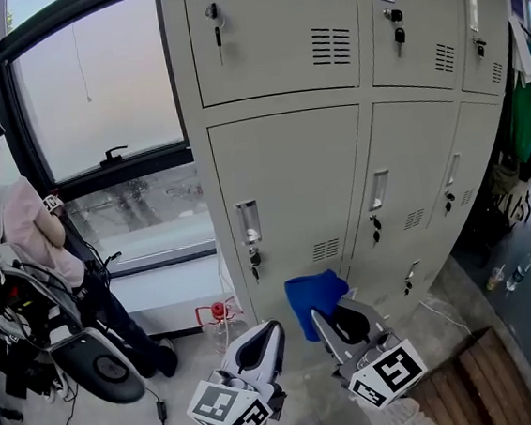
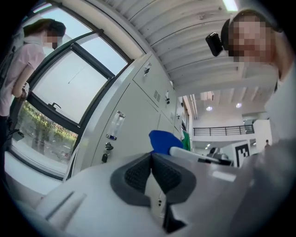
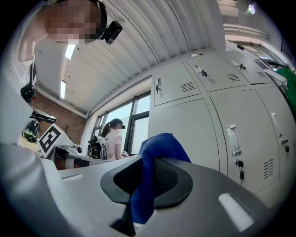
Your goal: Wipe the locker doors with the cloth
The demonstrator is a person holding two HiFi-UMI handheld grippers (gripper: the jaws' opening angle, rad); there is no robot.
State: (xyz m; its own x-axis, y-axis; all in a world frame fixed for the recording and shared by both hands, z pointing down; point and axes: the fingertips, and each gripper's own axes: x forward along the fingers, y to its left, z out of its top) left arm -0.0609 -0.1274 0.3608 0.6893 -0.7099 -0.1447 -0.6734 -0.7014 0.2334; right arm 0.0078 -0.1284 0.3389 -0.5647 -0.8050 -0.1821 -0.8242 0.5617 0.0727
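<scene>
I judge this to be the start of the wiping step: the cloth is in my tool and raised toward the lockers, but I cannot tell from any view whether it touches a door yet.

My right gripper (image 1: 338, 314) is clamped on the blue cloth (image 1: 315, 302). In its own view the ribbed dark pads (image 3: 169, 175) pinch the fabric, which bunches above the tips and hangs in a tail below. In the head view the cloth sits at lower centre, in front of the bottom edge of the middle locker door (image 1: 291, 185). My left gripper (image 1: 267, 334) is just beside it with its jaws together at the tips and nothing between them — an idle tool for now.

The next move, as I see it, calls for pressing the bunched cloth flat against the door panel and sweeping across it. I would need to steer around the raised bits.

The doors look like smooth, pale grey painted sheet metal, flat and rectangular. Each has a louvred vent (image 1: 326, 249), a clear upright label holder (image 1: 248, 222) and a key hanging from the lock (image 1: 254, 260). These could snag soft, limp fabric like this cloth — it looks thick and slightly fuzzy.
</scene>
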